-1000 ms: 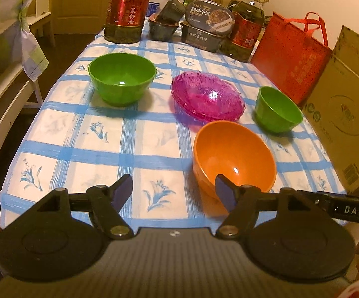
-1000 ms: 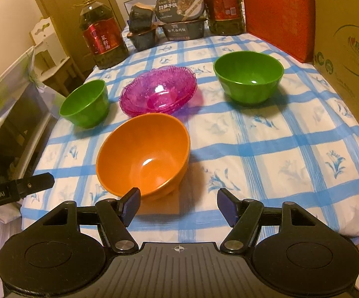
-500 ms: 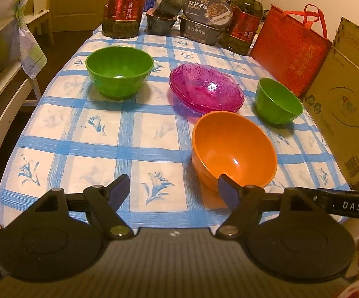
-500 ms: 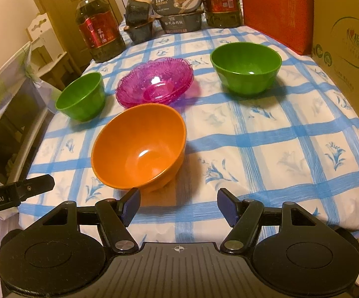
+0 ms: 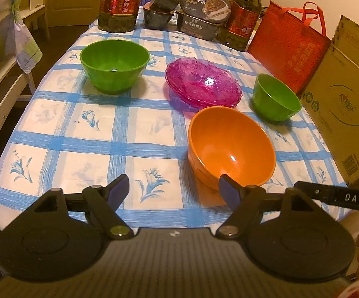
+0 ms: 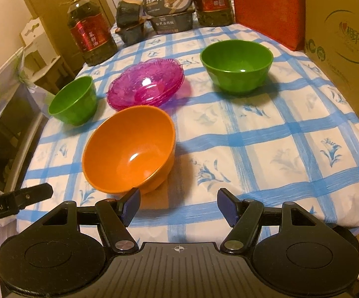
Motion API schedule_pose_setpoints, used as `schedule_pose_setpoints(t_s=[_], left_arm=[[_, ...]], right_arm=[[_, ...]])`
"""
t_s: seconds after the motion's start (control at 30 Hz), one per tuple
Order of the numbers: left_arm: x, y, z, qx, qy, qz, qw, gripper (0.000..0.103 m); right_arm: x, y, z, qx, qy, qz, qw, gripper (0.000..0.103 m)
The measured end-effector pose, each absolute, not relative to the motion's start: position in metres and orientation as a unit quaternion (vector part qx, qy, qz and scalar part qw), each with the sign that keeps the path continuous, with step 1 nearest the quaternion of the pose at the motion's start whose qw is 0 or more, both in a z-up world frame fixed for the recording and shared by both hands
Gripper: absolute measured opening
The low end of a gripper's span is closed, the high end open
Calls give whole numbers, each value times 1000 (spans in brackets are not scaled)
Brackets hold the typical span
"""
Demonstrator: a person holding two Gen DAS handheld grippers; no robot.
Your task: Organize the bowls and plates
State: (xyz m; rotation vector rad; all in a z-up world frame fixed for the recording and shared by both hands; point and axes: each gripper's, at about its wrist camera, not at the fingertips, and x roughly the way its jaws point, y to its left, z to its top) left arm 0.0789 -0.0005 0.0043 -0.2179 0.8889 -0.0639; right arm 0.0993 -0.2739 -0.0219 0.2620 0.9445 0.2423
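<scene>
L gripper (image 5: 174, 190): fingers (image 5: 118, 188) spreading wider, nothing between them, held just above the near worktop edge. R gripper (image 6: 178, 204): fingers (image 6: 226, 204) apart, empty; its left finger overlaps the orange bowl's near rim in view, contact can't be told.

Count: 1 orange bowl (image 5: 231, 146), closest, near the front edge. 2 green bowls: the big one (image 5: 114, 64) at the far left, the small one (image 5: 275, 98) w/ the right side, close to the cardboard box (image 5: 340, 109). Pink glass plates (image 5: 204, 84) stacked mid-worktop, at least 2, exact no. unclear; the stack sits just behind the orange bowl, between the green ones.

Back edge crowded: 2 oil jugs (image 5: 121, 0), 2 lidded food trays (image 5: 204, 12) stacked, 2 dark cups. Red bag (image 5: 288, 54) and the box wall off the right side.

Open room: wide bare checked cloth (image 5: 80, 134) front-left in the L view, front-right in the R view.
</scene>
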Motion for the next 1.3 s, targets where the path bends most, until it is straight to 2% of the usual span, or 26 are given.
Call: schedule_pose_setpoints(t_s=[0.13, 0.63, 0.7, 0.77, 1.07, 1.13, 1.2, 1.3], left_arm=[[81, -2, 3, -104, 426, -35, 898, 86], [114, -9, -12, -108, 436, -32, 893, 84], [121, -10, -17, -109, 438, -31, 892, 79], [129, -9, -22, -112, 443, -28, 889, 69], [157, -12, -40, -119, 452, -45, 883, 42], [161, -14, -44, -114, 454, -47, 882, 37], [165, -16, -47, -116, 456, -50, 881, 34], [170, -18, -51, -116, 457, -56, 880, 28]], right_arm=[[102, -279, -23, 135, 451, 109, 876, 68], [125, -279, -34, 130, 452, 105, 876, 68], [129, -278, -37, 130, 453, 103, 876, 68], [134, -277, -40, 131, 453, 99, 877, 68], [158, -262, -55, 114, 457, 112, 875, 67], [163, -258, -58, 109, 458, 117, 875, 61], [166, -255, -61, 108, 460, 120, 873, 45], [170, -252, -66, 108, 465, 127, 870, 37]])
